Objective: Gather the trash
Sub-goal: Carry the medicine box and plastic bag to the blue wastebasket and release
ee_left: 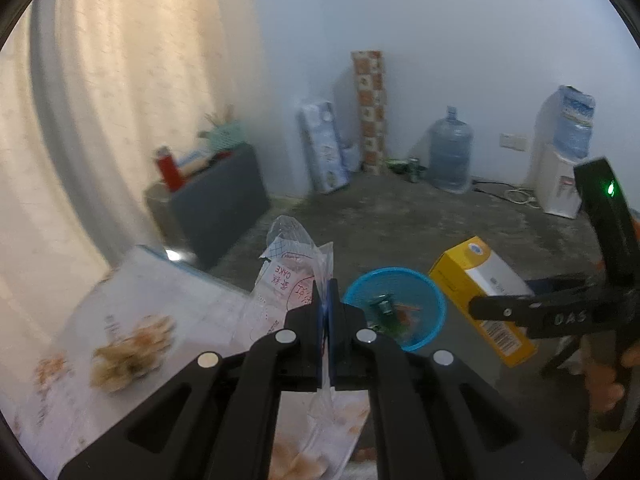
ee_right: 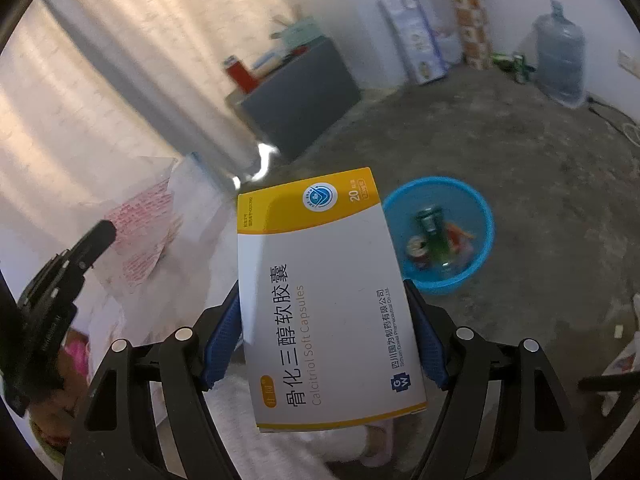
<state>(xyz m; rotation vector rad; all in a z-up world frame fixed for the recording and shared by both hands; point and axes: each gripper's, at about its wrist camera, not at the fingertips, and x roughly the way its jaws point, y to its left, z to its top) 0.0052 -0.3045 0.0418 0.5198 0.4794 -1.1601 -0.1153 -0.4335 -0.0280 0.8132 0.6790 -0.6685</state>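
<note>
My left gripper (ee_left: 327, 300) is shut on a clear plastic cake wrapper (ee_left: 288, 276) with red print, held up over the table edge. My right gripper (ee_right: 326, 320) is shut on a yellow and white medicine box (ee_right: 320, 292), which also shows in the left wrist view (ee_left: 480, 292). A blue plastic basin (ee_left: 396, 308) stands on the floor below, also in the right wrist view (ee_right: 440, 236), with a green can, a drink can and orange scraps in it. The wrapper shows at the left of the right wrist view (ee_right: 144, 236).
A table with a printed cloth (ee_left: 140, 332) is at the left. A grey cabinet (ee_left: 224, 200) with a red bottle stands by the curtain. A water jug (ee_left: 450, 156), a dispenser (ee_left: 560, 160) and packages stand along the far wall on the concrete floor.
</note>
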